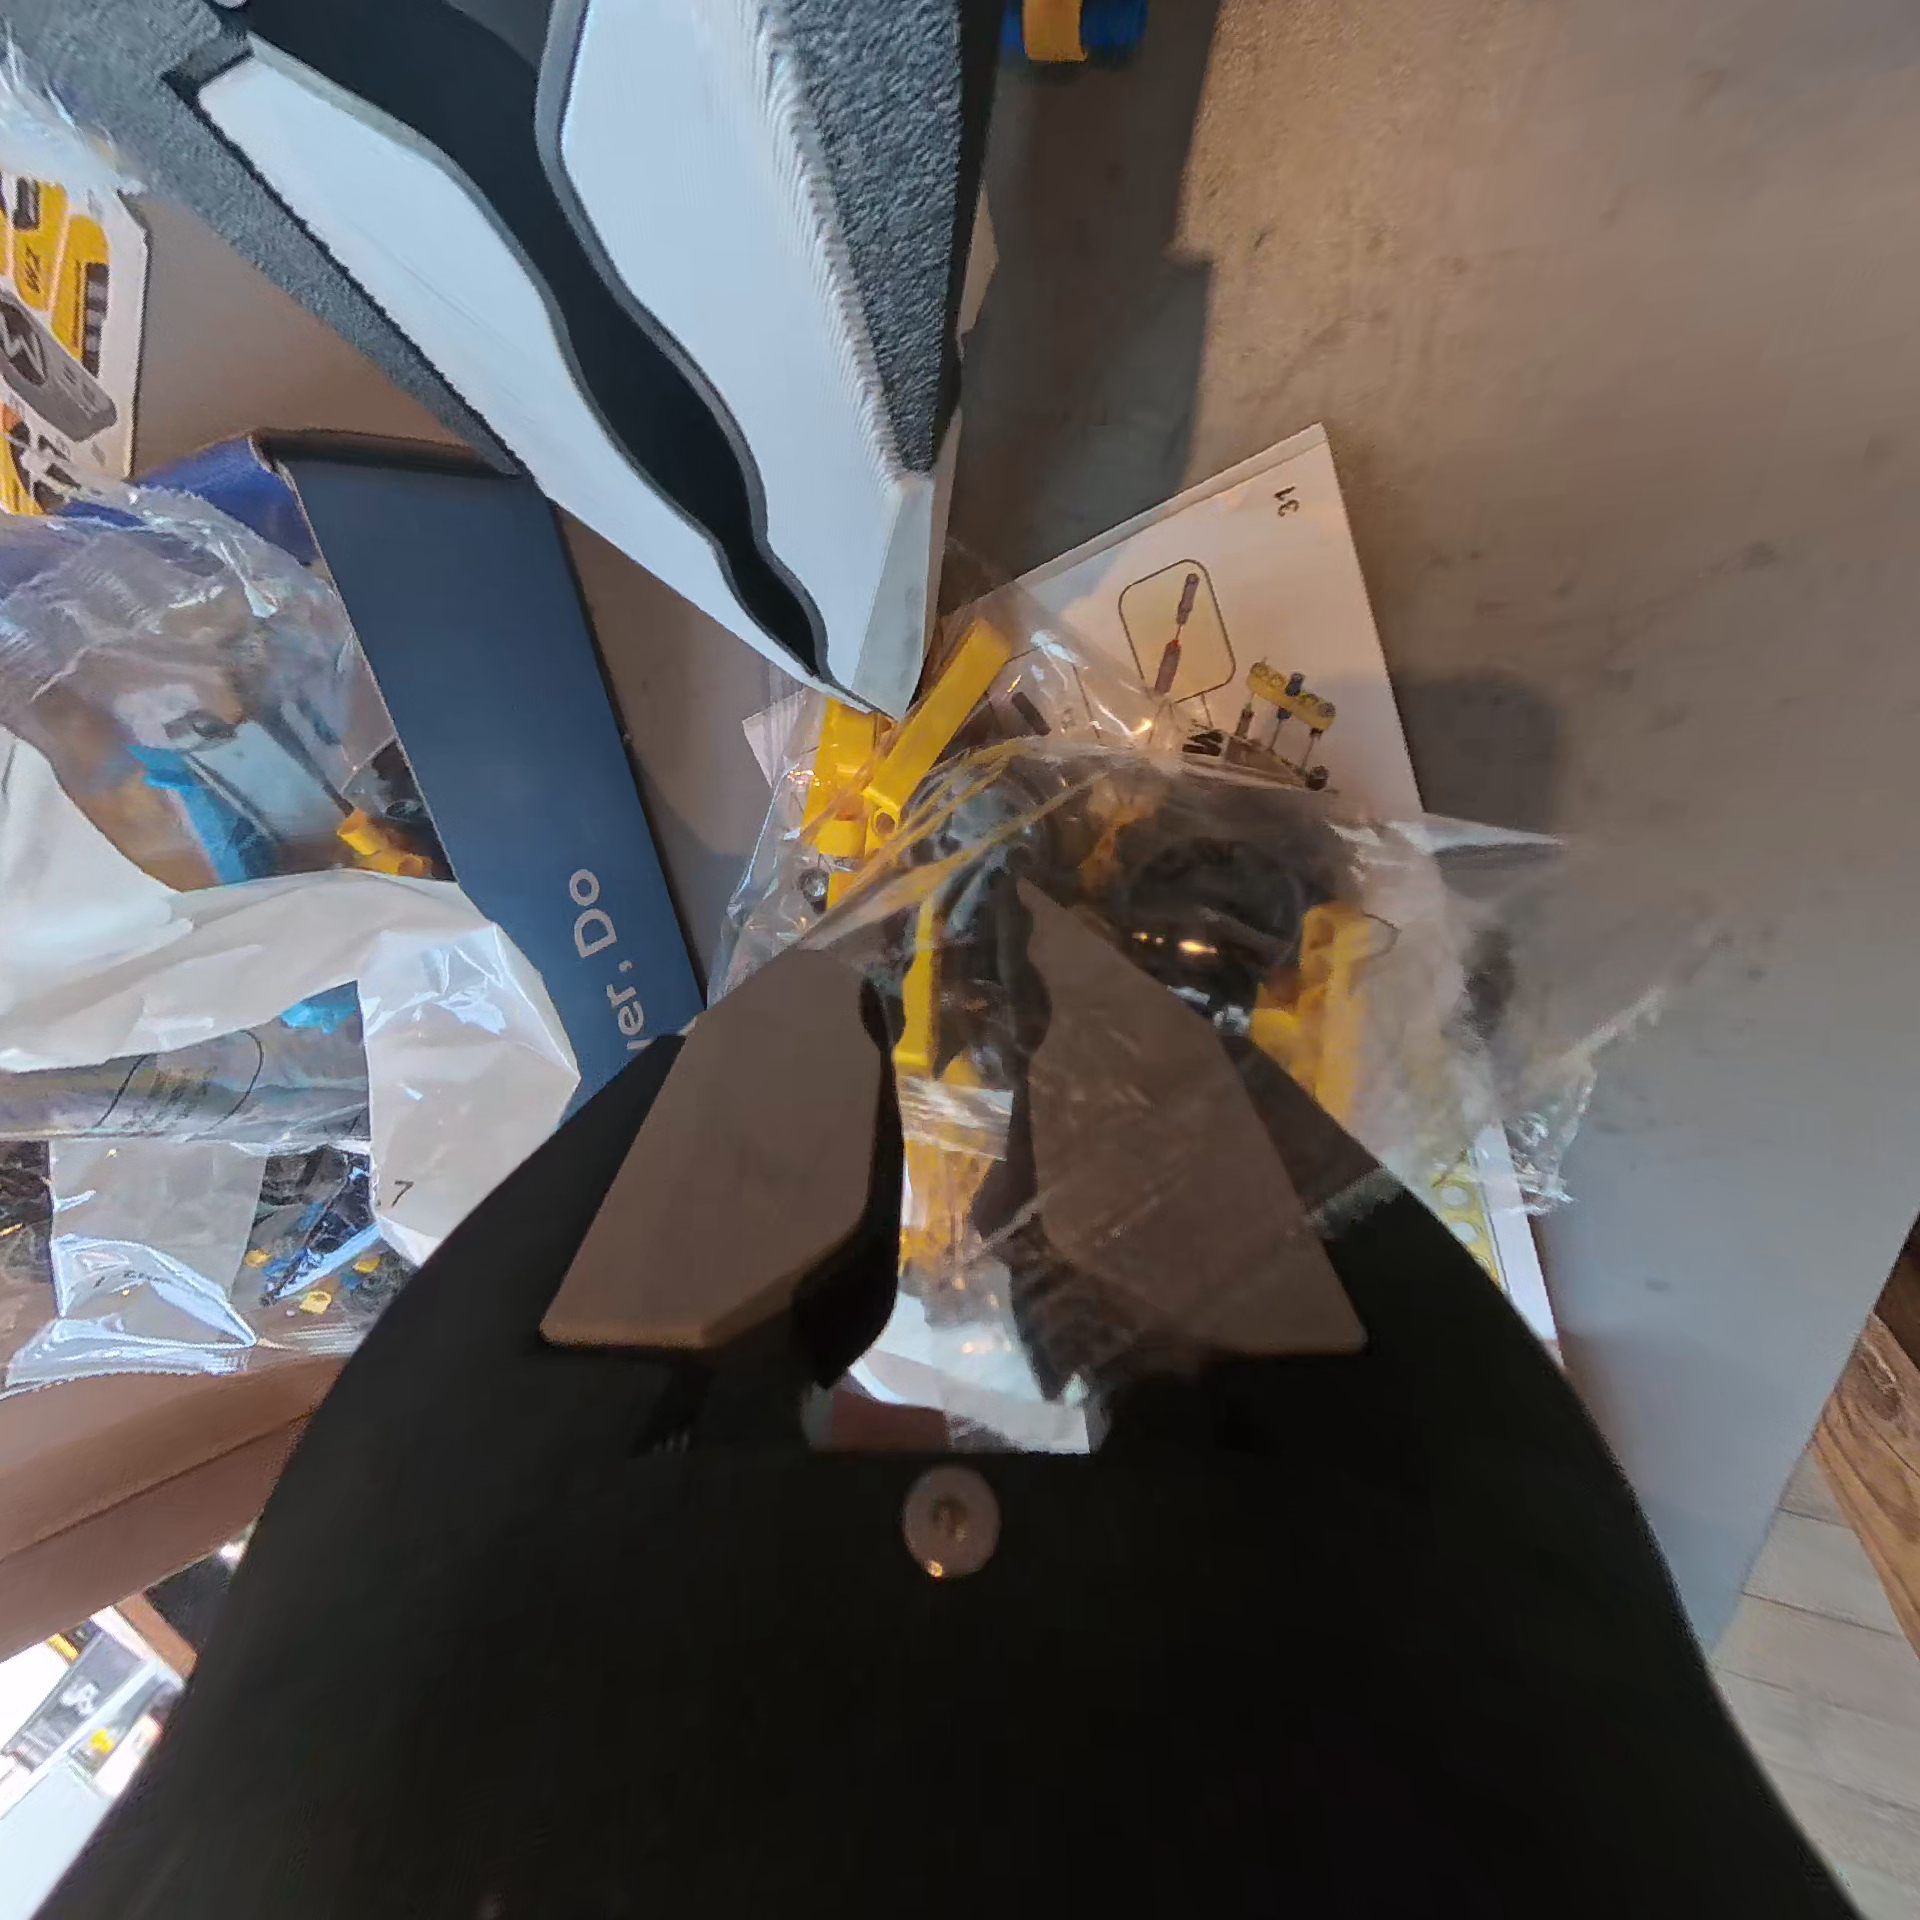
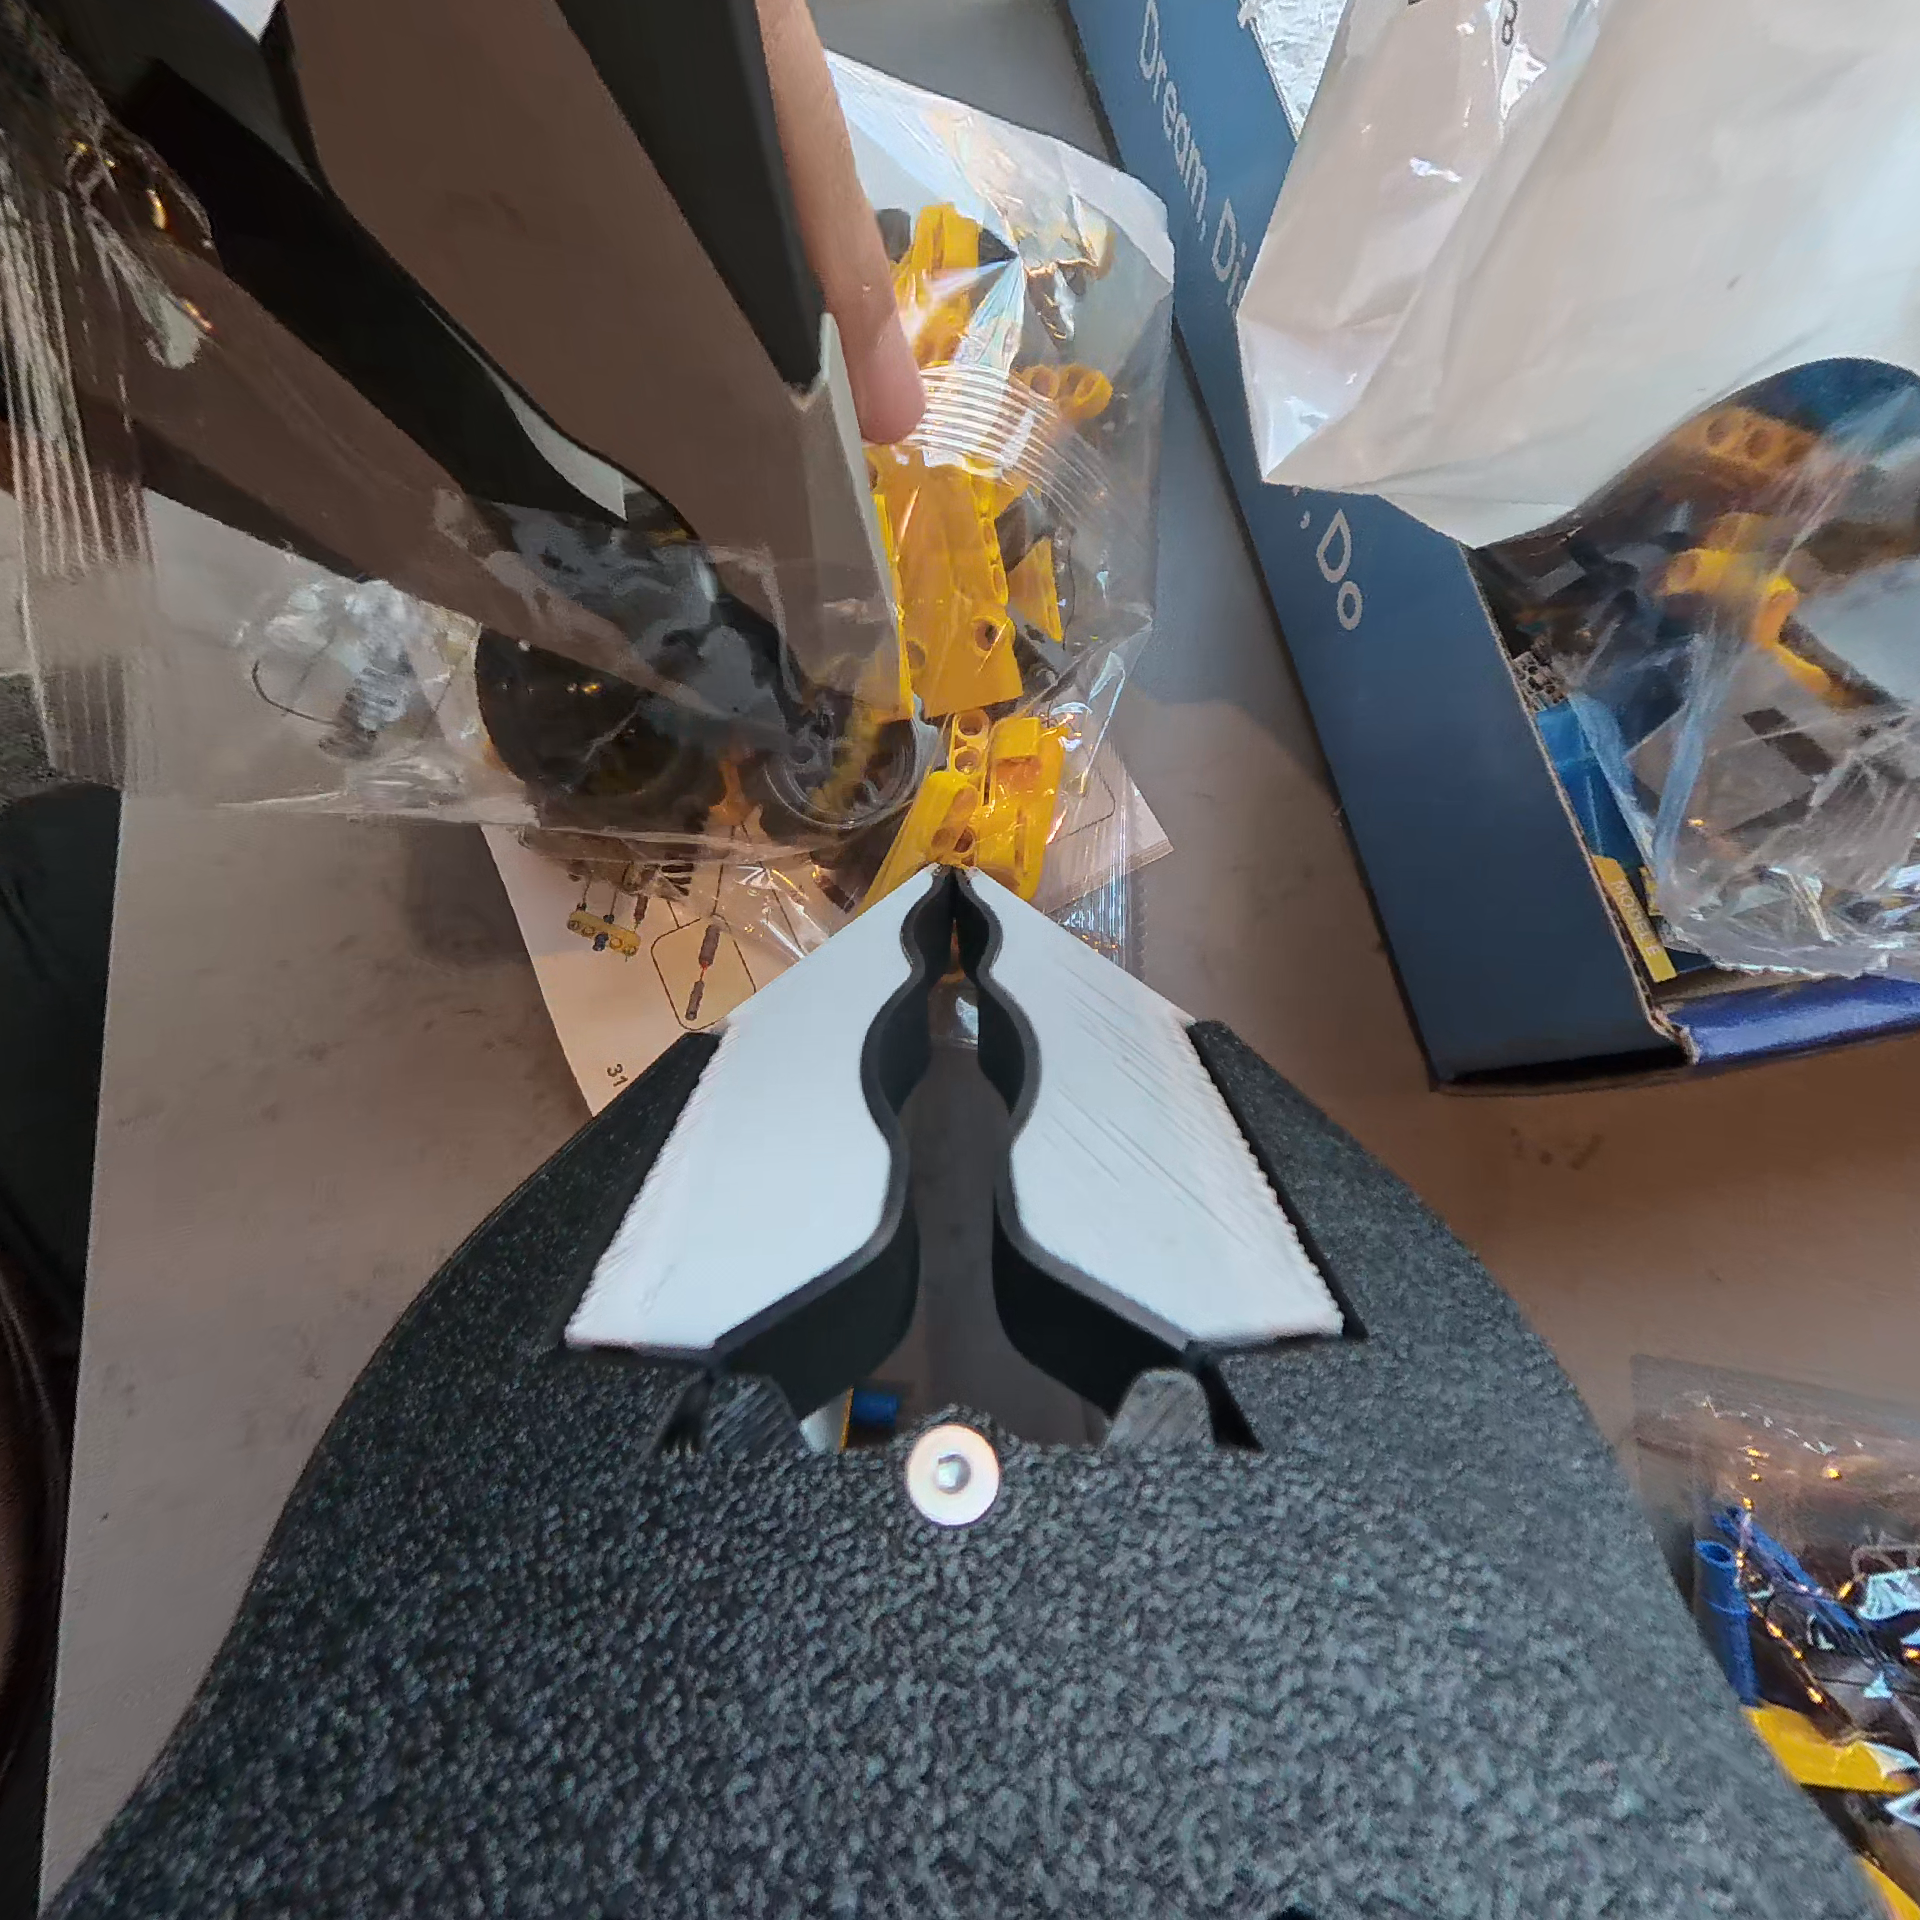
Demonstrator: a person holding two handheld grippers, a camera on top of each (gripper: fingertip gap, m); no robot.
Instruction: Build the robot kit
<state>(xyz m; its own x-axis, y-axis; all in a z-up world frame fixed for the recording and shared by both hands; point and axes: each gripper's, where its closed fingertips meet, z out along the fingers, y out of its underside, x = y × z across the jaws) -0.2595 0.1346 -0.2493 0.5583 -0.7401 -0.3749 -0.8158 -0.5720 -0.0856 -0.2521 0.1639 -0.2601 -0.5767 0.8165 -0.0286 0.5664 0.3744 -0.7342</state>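
While both tools are gripping the clear bag (image 1: 1091, 883) of yellow and black parts over the manual (image 1: 1226, 623) on the desk (image 1: 1610, 416), left tool (image 1: 951, 987) is clamping its near edge; right tool (image 2: 951, 878) is pinching plastic at 12 o'clock, fingers together. Blue box (image 2: 1403, 675) is sitting at 2 o'clock.

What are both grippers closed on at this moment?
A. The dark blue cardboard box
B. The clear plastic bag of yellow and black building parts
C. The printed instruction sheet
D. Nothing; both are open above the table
B. The left gripper pinches the film of the clear plastic bag between its fingers, and the right gripper has its tips shut on the same bag's edge, which lies over the instruction sheet.
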